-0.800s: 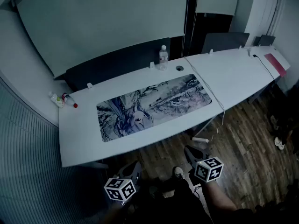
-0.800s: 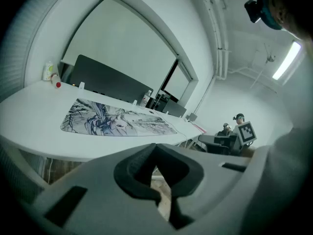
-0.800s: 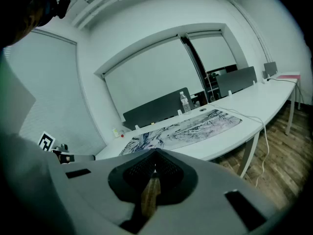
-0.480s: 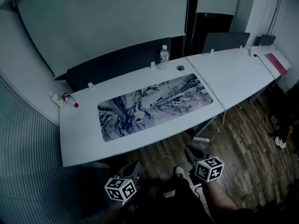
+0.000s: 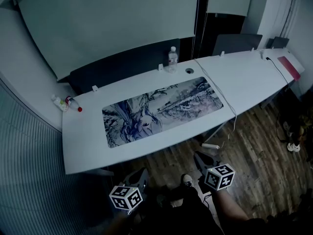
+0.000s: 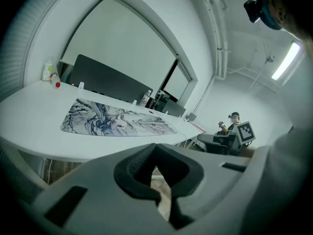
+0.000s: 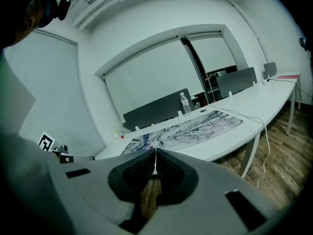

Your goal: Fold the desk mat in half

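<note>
White desk (image 5: 93, 153): carries the desk mat (image 5: 161, 110), which lies flat and unfolded with nothing on top.
Mat axis: long side runs left-right along the desk, and in the head view the right end slants away from me. Short ends sit at far left and far right.
Left gripper (image 5: 139, 176): pads together, nothing between them. It's low over the wood floor (image 5: 254, 151), short of the near desk edge, opposite the mat's left half.
Right gripper (image 5: 199, 158): pads together, empty. Same side of the desk, opposite the right half.
Bearing: mat is ahead of both claws and well apart from each.
Call: I'd open both, take one short end by its corners and carry it along the long axis onto the other end.
</note>
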A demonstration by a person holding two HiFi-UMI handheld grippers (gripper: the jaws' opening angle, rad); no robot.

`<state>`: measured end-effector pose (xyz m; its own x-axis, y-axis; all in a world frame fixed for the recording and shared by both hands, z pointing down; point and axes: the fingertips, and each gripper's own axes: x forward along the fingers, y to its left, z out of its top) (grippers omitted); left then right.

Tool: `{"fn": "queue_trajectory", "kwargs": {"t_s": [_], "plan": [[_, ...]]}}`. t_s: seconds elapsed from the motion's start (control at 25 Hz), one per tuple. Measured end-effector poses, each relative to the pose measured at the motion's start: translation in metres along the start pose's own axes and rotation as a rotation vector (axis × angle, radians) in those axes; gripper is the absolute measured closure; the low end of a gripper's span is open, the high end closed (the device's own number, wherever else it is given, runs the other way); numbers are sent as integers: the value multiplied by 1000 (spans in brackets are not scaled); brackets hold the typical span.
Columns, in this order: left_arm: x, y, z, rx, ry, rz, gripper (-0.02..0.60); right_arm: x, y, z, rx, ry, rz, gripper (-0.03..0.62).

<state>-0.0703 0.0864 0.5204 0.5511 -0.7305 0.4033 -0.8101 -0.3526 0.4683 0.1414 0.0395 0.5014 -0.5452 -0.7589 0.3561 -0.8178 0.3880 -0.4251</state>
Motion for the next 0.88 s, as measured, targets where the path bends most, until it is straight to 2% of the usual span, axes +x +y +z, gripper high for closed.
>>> {"fn": "queue_trajectory", "kwargs": {"t_s": [0.24,0.52,0.88], "plan": [[-1,5,-1,-3,1,4,575,4,-4,-2,-38,13,-18,571],[-3,11,2,-12,-15,7,575,7,4,-1,1,15,-4,571],[-15,25,6,-15,-40,21,575,14,9,-2,-33,10,-23,571]]}}
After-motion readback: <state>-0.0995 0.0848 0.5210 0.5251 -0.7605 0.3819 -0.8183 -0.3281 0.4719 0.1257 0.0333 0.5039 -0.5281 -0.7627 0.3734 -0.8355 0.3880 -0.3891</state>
